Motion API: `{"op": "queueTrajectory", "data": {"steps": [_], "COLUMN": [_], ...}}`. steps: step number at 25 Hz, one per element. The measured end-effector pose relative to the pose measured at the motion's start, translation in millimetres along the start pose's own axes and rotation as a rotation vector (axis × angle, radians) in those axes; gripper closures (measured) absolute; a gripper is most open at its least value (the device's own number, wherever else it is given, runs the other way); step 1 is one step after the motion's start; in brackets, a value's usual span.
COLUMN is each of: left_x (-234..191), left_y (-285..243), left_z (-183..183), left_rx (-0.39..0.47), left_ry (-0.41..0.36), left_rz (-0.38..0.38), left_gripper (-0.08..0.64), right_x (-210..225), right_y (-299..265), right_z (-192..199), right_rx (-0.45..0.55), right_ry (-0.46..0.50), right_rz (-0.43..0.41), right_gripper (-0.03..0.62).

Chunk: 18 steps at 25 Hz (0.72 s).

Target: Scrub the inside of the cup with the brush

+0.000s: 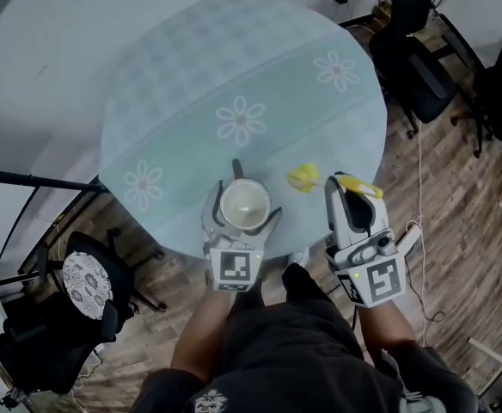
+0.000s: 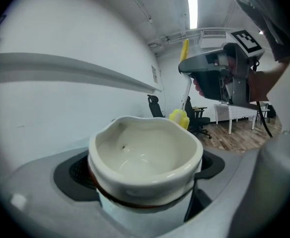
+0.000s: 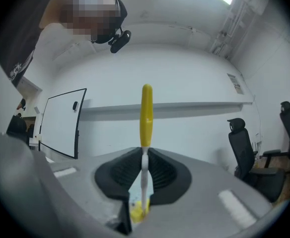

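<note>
We held the cream ceramic cup [image 2: 145,152] in the left gripper [image 1: 243,207], whose jaws were clamped on the cup's wall just below the wavy rim. Its mouth faced up over the near edge of the round table under a pale green daisy-print cloth [image 1: 191,76]. We could not tell whether its base rested on the cloth.

The right gripper [image 3: 144,175] was pinched tight on the thin white stem of the yellow-handled brush with a yellow sponge head [image 1: 303,177]. That head hung just beside the cup on the right, apart from it and not yet inside.

The stem grip looked to us like the weak point: a narrow rod between flat pads could swivel once the sponge pressed on the cup's inner wall, and the head would skate out over the rim. A hard sideways scrub might also twist the smooth cup in its clamp (the glaze looked slick). So close to the table's edge, a slipped cup could drop to the wood floor [image 1: 457,231].
</note>
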State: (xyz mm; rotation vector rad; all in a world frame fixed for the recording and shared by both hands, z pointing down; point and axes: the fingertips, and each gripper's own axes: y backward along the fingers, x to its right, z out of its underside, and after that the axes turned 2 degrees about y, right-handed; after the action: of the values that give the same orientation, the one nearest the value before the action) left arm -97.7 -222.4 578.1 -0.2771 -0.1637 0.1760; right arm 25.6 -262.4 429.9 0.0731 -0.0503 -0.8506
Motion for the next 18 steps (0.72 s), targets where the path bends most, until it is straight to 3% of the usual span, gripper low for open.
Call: {"op": "queueTrajectory", "data": {"steps": [11, 18], "left_x": [-42.2, -53.5], "left_y": [54.3, 85.0], "left_z": [-120.7, -163.2], "left_rx": [0.198, 0.272], "left_ry": [-0.071, -0.125], "left_rz": [-0.08, -0.088], "left_gripper": [-0.006, -0.006], "right_x": [-34.7, -66.9], "right_y": [13.1, 28.3], "right_z": [-117.9, -179.3], "right_rx": [0.181, 0.309], "right_ry": [0.094, 0.104], "right_rz": [0.012, -0.006], "right_gripper": [0.552, 0.552]}}
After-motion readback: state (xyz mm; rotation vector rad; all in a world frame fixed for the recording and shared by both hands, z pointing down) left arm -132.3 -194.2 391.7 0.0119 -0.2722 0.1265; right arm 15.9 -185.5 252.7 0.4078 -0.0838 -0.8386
